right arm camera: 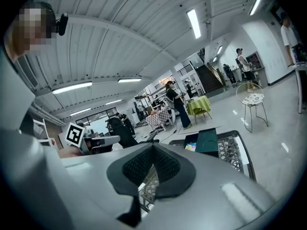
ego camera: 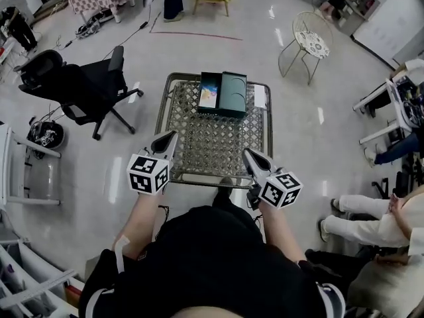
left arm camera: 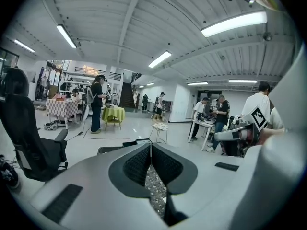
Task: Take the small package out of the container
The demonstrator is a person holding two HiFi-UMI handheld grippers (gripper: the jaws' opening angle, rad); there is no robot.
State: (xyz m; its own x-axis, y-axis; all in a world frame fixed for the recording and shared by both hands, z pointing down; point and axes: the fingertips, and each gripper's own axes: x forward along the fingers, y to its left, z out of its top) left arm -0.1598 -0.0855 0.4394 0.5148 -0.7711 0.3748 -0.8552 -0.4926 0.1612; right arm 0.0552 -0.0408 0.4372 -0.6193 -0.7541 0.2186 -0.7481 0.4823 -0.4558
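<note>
A dark green container (ego camera: 232, 94) lies open at the far edge of the metal lattice table (ego camera: 212, 144), its lid folded to the right. A small colourful package (ego camera: 209, 98) rests in its left half. My left gripper (ego camera: 170, 136) hovers over the table's near left edge, shut and empty. Over the near right edge my right gripper (ego camera: 248, 153) is likewise shut with nothing in it. Both are well short of the container. The right gripper view shows the container (right arm camera: 209, 142) and package (right arm camera: 191, 147) beyond my shut right gripper (right arm camera: 153, 146). The left gripper (left arm camera: 150, 143) shows its pads pressed together.
A black office chair (ego camera: 86, 88) stands left of the table. A round wire chair (ego camera: 306, 42) is at the back right. A seated person's legs (ego camera: 361, 224) are at the right, a white desk (ego camera: 391, 98) beyond. White shelving (ego camera: 26, 177) lines the left.
</note>
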